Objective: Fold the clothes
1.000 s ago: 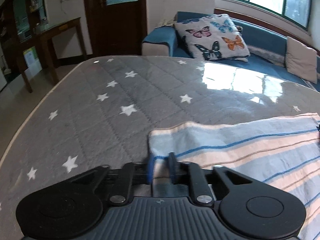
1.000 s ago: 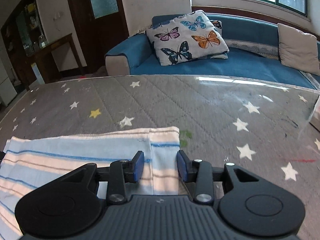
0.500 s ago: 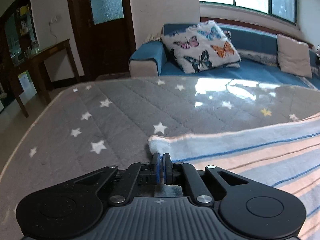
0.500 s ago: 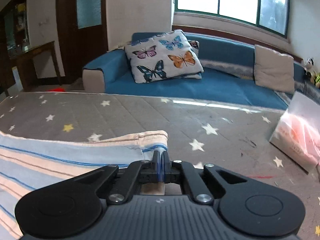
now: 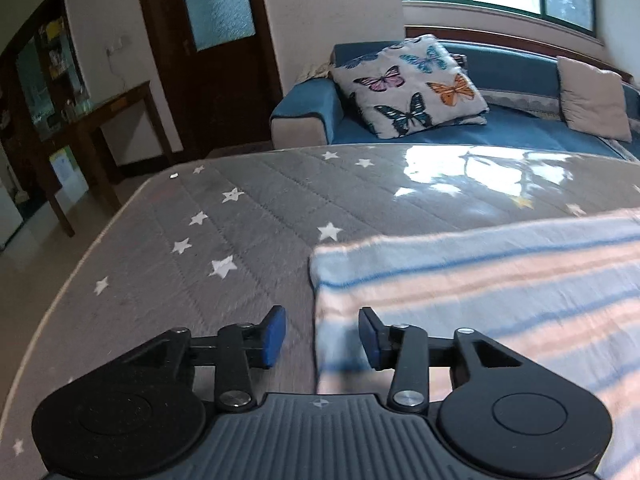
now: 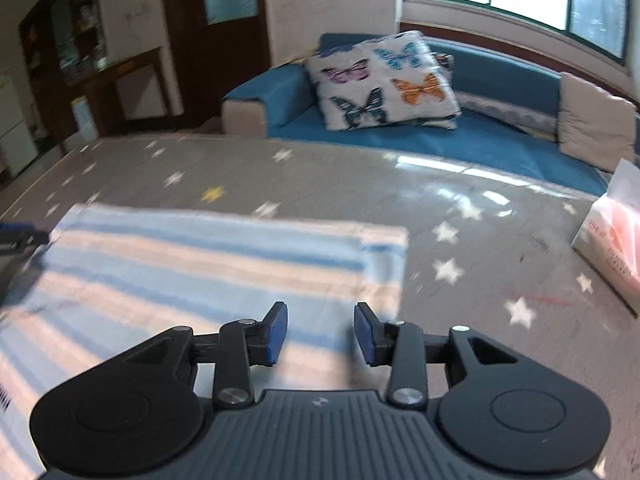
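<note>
Striped cloth [image 5: 500, 292] in pale blue, peach and white, lying flat on grey star-printed quilted surface [image 5: 248, 216], near edge close to both cameras. Left gripper [image 5: 322, 336] with blue-padded fingers spread apart, nothing held, straddling the cloth's left edge just above it. Right gripper [image 6: 320, 332] likewise spread wide and empty, hovering over the cloth's right end near its corner. Seen from the right wrist view: cloth [image 6: 208, 264] as a neat rectangle, far edge thickened as if doubled over.

Judged step: one fold apparently laid down and let go, both tools free between folds. Next move likely calls for fresh grasps on matching corners or edges, both pinches taken at the same layer depth so the doubled fabric travels together, then an even carry across to halve the cloth again.

Blue sofa [image 5: 520, 128] behind, with butterfly-print cushion [image 5: 408, 84] and plain beige cushion [image 5: 592, 96]. Tissue pack [image 6: 612, 240] at far right of the quilted surface, pink and white, bearing small red print too blurred to read. No other legible writing.
</note>
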`<state>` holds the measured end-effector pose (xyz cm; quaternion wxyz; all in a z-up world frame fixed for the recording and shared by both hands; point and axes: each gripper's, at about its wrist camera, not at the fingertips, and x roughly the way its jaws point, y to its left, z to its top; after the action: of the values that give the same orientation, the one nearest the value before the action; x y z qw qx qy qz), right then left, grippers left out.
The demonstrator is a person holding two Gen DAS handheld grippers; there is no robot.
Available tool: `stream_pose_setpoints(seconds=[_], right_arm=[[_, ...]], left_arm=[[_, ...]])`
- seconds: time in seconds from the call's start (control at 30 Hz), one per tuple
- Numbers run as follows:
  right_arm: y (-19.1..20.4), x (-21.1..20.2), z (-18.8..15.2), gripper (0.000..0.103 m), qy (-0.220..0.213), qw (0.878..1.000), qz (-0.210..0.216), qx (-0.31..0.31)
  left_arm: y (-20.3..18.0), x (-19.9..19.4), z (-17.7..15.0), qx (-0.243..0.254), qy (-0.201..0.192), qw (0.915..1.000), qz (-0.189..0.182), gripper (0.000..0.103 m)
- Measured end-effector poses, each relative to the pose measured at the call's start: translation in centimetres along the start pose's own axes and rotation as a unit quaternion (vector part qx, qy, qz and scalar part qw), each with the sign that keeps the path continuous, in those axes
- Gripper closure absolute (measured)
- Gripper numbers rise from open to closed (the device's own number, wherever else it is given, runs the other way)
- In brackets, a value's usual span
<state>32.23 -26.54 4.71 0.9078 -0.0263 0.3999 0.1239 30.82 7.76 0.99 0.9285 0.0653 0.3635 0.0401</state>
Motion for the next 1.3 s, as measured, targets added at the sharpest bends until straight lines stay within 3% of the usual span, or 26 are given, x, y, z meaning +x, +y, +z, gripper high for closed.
stream_pose_setpoints(seconds=[0.07,0.33,0.67,0.8,0.9,1.3], right_arm=[[1.1,-1.1,-1.3,0.053,0.008,1.0,0.012,-0.011],[6.5,-5.7,-7.3,0.041,0.027,0.994,0.064,-0.079],[9.5,-9.9,-13.5,0.03,0.033,0.987,0.082,-0.137],[9.8,-11.6,-15.4,0.028,0.016,0.984,0.069,-0.161],[9.3,-12.5,-16.4,0.027,0.017,0.984,0.072,-0.159],[8.4,-13.5,-17.7,0.026,0.014,0.991,0.081,-0.11]], left_arm=[[-0.4,-1.6,-1.0,0.004,-0.002,1.0,-0.009,0.049],[-3.6,-8.0,-7.5,0.057,-0.008,0.9969,-0.053,0.039],[-7.2,-13.8,-14.0,0.112,-0.032,0.9902,-0.078,0.031],[-7.6,-15.1,-15.8,0.123,-0.042,0.9887,-0.074,0.029],[-7.7,-16.1,-17.0,0.132,-0.051,0.9874,-0.071,0.024],[-6.9,-18.1,-18.2,0.138,-0.049,0.9867,-0.071,0.023]])
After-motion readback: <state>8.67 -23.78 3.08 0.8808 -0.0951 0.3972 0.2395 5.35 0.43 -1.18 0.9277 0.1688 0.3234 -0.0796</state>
